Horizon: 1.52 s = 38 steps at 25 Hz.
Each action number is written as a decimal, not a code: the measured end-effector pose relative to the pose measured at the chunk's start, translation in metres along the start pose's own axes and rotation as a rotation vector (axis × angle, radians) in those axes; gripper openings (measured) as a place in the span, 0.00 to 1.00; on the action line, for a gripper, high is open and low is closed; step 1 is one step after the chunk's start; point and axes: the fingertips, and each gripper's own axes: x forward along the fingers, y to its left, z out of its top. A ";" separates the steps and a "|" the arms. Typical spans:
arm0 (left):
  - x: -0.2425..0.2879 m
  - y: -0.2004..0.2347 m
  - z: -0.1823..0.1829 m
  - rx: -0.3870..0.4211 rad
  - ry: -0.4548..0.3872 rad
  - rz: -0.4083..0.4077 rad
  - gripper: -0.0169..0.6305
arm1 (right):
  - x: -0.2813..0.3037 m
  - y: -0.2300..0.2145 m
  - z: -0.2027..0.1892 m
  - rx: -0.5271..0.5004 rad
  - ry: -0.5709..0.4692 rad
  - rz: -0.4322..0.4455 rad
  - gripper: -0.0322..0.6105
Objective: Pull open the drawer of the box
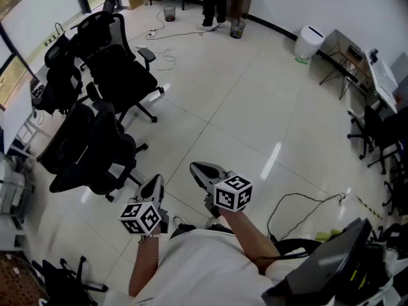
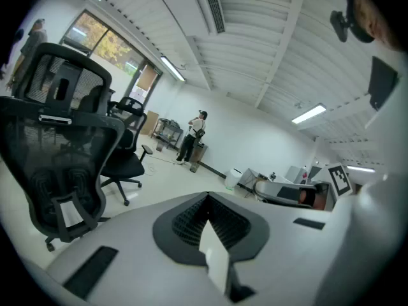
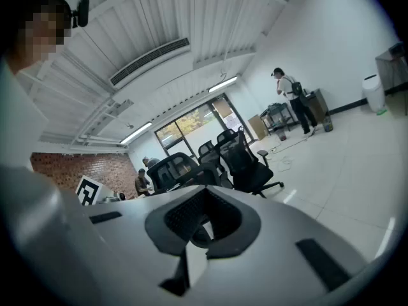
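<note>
From the head view, a person in a white shirt is standing on a glossy tiled floor [image 1: 255, 107] and holding the left gripper [image 1: 153, 182] and the right gripper [image 1: 201, 169] out low in front of the body. Each is carrying a marker cube [image 1: 141, 217], and each is pointing away with its jaws closed together and nothing between them. A cluster of black office chairs [image 1: 105, 101] is standing to the left, and a black cable [image 1: 306, 203] is lying on the floor to the right. A white bin [image 1: 310, 41] is sitting by the far wall, near a desk [image 1: 357, 50]. A second person [image 1: 215, 2] is standing at the far end of the room. The box and its drawer are showing in none of the views.

In the left gripper view, the left gripper [image 2: 208, 203] is pointing across the room, its jaws meeting and gripping nothing. A mesh-backed chair [image 2: 57, 164] is filling the left side, the far person [image 2: 196, 129] is standing beyond, and the other gripper's marker cube [image 2: 340, 179] is showing at the right.

In the right gripper view, the right gripper [image 3: 203, 199] is likewise pressing its jaws together on nothing. It is facing the office chairs [image 3: 242, 158], with a brick wall [image 3: 64, 164] at the left. The standing person [image 3: 290, 97] and the white bin [image 3: 373, 93] are showing at the right.
</note>
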 end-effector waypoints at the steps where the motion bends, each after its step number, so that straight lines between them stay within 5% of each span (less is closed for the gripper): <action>1: 0.005 -0.006 -0.001 0.002 0.003 -0.006 0.03 | -0.005 -0.005 0.002 0.001 -0.002 -0.006 0.03; 6: 0.034 -0.039 -0.013 0.019 0.046 -0.071 0.03 | -0.037 -0.036 0.010 0.020 -0.032 -0.070 0.03; 16: 0.111 -0.120 -0.034 0.143 0.208 -0.357 0.03 | -0.130 -0.114 0.031 0.084 -0.218 -0.388 0.03; 25: 0.138 -0.165 -0.042 0.244 0.299 -0.576 0.03 | -0.194 -0.131 0.027 0.126 -0.367 -0.631 0.03; 38: 0.167 -0.192 -0.064 0.287 0.374 -0.726 0.03 | -0.222 -0.150 0.019 0.144 -0.428 -0.804 0.03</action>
